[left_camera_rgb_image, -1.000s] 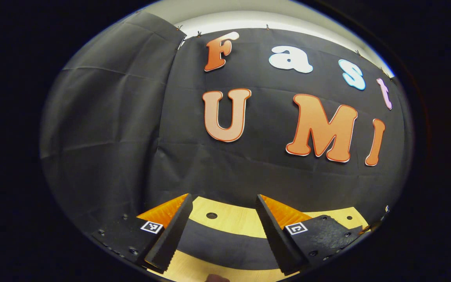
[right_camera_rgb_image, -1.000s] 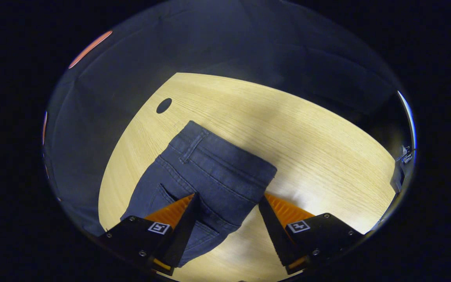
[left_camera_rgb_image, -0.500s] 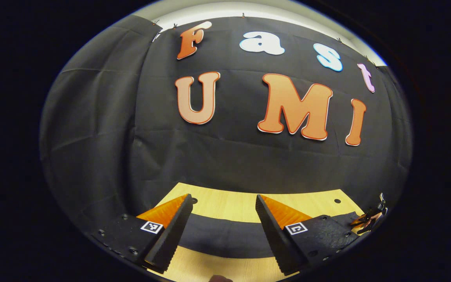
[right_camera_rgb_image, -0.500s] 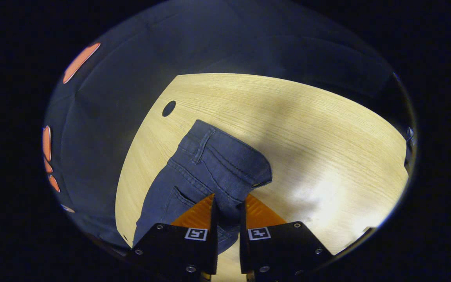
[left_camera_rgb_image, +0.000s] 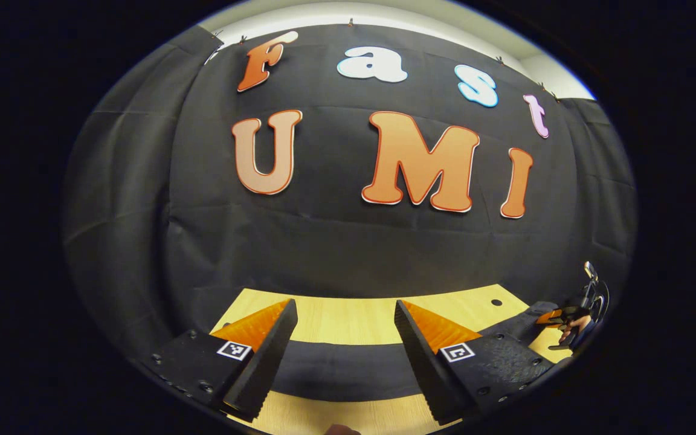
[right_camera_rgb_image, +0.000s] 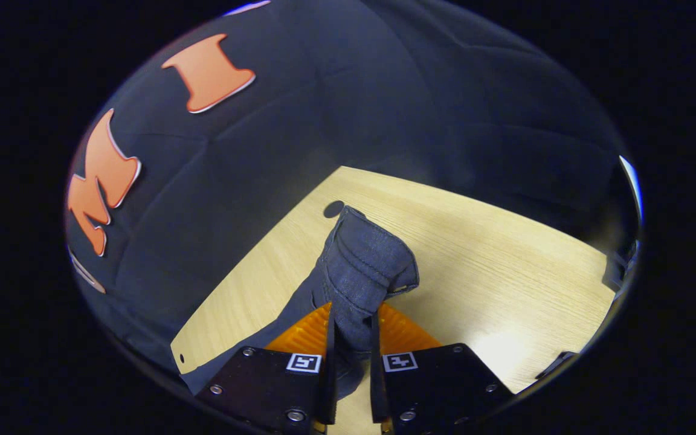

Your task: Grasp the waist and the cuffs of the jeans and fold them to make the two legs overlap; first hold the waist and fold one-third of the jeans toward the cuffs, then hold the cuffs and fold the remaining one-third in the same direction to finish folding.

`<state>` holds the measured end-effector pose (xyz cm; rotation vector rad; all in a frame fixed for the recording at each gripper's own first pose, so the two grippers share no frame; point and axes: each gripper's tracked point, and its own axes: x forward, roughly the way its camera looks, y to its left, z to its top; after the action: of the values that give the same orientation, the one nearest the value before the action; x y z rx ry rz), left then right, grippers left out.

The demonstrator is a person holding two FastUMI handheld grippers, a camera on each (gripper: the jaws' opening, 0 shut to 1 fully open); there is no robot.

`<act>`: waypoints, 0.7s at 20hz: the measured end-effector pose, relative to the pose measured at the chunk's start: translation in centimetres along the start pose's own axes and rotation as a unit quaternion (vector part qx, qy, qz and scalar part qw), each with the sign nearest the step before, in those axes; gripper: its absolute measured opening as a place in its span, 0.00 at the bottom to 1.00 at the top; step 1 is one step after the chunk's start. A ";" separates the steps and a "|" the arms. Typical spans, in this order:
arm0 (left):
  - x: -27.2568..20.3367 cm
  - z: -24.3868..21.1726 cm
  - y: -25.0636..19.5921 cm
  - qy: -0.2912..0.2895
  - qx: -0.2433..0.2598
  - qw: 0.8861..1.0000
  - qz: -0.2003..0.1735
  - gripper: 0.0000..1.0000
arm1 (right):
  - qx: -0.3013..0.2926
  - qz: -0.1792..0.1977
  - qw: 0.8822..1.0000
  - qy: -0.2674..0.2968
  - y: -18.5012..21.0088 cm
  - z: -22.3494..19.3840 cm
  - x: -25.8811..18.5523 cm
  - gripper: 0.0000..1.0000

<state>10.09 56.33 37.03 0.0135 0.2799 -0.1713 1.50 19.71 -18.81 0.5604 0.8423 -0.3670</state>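
Right claw is clamped on the jeans, both fingers pinching a bunched fold of the waist end, which stands lifted off the bench in the right gripper view. Small square black-and-white markers sit on each finger mount; they carry no readable words. Beyond the fingers the denim rises in a crumpled peak, its seams and a belt loop showing, while more of the fabric trails down to the near left edge of the bench. Just past the peak a dark round hole sits near the far left corner of the wooden top

Left claw hangs open with nothing between its fingers, the same kind of square markers on its mounts. Beneath it, in the left gripper view, a dark band of the jeans lies flat across the bench. Farther off, at the right edge of the bench, the right claw and the hand holding it show small, next to another round hole
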 end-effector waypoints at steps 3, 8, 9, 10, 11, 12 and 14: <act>-0.1 0.5 0.7 -0.008 0.000 1.000 -0.012 0.97 | -0.052 0.017 0.998 -0.026 -0.1 0.7 0.3 0.23; -0.4 0.4 1.3 -0.004 0.001 1.000 -0.031 0.97 | -0.142 0.030 0.988 -0.060 0.1 1.2 0.5 0.23; -0.4 0.2 1.9 -0.003 -0.002 1.000 -0.029 0.97 | -0.159 0.035 0.985 -0.062 0.1 1.3 0.5 0.23; -0.5 0.1 2.3 0.000 -0.006 1.000 -0.030 0.97 | -0.175 0.039 0.982 -0.065 0.3 1.5 0.5 0.22; -0.4 -0.2 2.9 0.001 -0.010 1.000 -0.027 0.97 | -0.193 0.044 0.978 -0.066 0.3 1.6 0.5 0.22; -0.3 -0.3 3.3 0.004 -0.014 1.000 -0.028 0.97 | -0.208 0.047 0.974 -0.071 0.4 1.7 0.6 0.23; -0.3 -0.6 4.5 0.008 -0.018 1.000 -0.022 0.97 | -0.240 0.054 0.966 -0.076 0.5 2.0 0.6 0.23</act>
<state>10.43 60.85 36.51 -0.0271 0.2987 -0.2107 3.32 18.81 -18.07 0.1240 0.7150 -0.0953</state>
